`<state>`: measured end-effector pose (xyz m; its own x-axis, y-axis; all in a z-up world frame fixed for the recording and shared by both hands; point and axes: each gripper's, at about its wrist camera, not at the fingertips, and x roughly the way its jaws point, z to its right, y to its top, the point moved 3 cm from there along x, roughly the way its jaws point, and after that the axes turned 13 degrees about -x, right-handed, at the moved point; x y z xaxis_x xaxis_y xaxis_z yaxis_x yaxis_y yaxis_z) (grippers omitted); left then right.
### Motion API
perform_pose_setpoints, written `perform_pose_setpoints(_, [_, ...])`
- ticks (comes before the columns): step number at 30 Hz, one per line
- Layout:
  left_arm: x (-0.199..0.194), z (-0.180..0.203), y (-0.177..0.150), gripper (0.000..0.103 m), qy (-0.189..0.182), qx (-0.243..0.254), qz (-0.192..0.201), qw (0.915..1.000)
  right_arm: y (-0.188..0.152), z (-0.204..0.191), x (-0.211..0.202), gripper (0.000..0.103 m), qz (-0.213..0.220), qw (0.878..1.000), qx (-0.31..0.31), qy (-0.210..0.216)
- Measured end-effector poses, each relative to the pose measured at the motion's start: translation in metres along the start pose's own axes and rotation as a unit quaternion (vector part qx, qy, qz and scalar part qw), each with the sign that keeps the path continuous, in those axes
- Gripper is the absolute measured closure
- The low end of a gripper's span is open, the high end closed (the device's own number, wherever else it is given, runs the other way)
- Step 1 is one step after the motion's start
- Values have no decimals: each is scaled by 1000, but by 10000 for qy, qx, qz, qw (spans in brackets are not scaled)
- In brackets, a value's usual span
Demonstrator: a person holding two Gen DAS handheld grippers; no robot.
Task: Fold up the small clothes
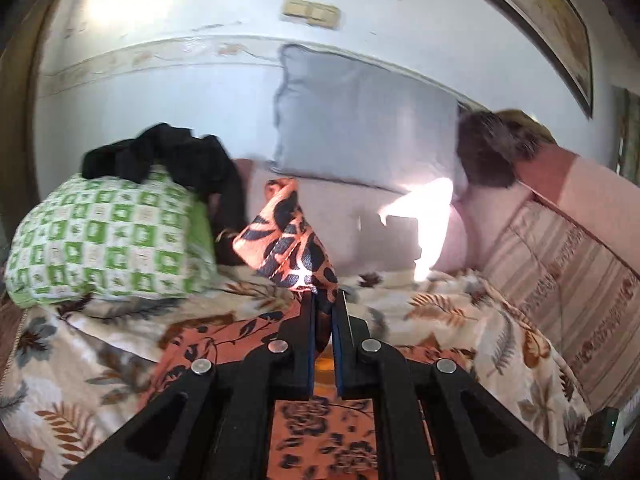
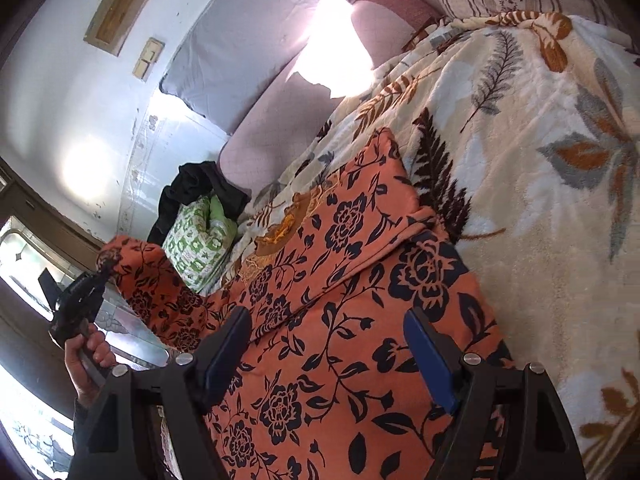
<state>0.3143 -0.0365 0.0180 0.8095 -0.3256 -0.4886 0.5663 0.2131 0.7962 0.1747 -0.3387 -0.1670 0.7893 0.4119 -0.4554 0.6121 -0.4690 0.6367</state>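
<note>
An orange garment with a dark flower print (image 2: 340, 280) lies spread on the leaf-patterned blanket (image 2: 540, 200). My left gripper (image 1: 324, 300) is shut on one edge of it, and a fold of the cloth (image 1: 288, 232) stands up past the fingertips. In the right wrist view that same gripper (image 2: 104, 268) is held by a hand (image 2: 88, 356) at the far left, lifting the garment's corner (image 2: 136, 268) off the bed. My right gripper (image 2: 328, 344) hangs open just over the near part of the garment, with cloth under both blue pads (image 2: 428, 360) but nothing pinched.
A green checked pillow (image 1: 104, 240) with a black garment (image 1: 168, 160) on top lies at the left. A grey pillow (image 1: 360, 128) and a pink one (image 1: 360, 224) lean on the wall. A striped cushion (image 1: 568, 276) borders the right side.
</note>
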Motion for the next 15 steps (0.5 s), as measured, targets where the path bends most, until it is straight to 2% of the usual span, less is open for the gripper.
perform_pose_setpoints(2, [37, 39, -33, 94, -205, 160, -534, 9982, 2, 12, -10, 22, 89, 9998, 169, 37])
perform_pose_setpoints(3, [57, 54, -58, 79, -235, 295, -953, 9947, 3, 17, -15, 22, 121, 9996, 248, 14])
perform_pose_setpoints(4, [71, 64, -87, 48, -156, 397, -1386, 9894, 3, 22, -20, 22, 174, 9993, 331, 6])
perform_pose_setpoints(5, [92, 66, -112, 37, -74, 434, -1902, 9808, 4, 26, -23, 20, 216, 9990, 398, 13])
perform_pose_setpoints(6, [105, 60, -134, 35, -16, 415, -2316, 9719, 4, 31, -26, 20, 235, 9987, 460, -4])
perform_pose_setpoints(7, [110, 52, -149, 35, 107, 372, -2511, 9672, 5, 34, -28, 20, 248, 9984, 515, -11])
perform_pose_setpoints(8, [100, 43, -158, 35, 191, 325, -2498, 9676, 6, 37, -30, 20, 264, 9981, 563, 1])
perform_pose_setpoints(10, [77, 18, -156, 35, 237, 239, -2357, 9713, 8, 39, -32, 20, 298, 9978, 588, 12])
perform_pose_setpoints(12, [51, -5, -133, 34, 397, 171, -2018, 9785, 9, 38, -30, 19, 263, 9980, 565, 49])
perform_pose_setpoints(15, [14, -66, -106, 25, 889, 7, -1446, 9855, 9, 26, -11, 19, -62, 9980, 578, 250])
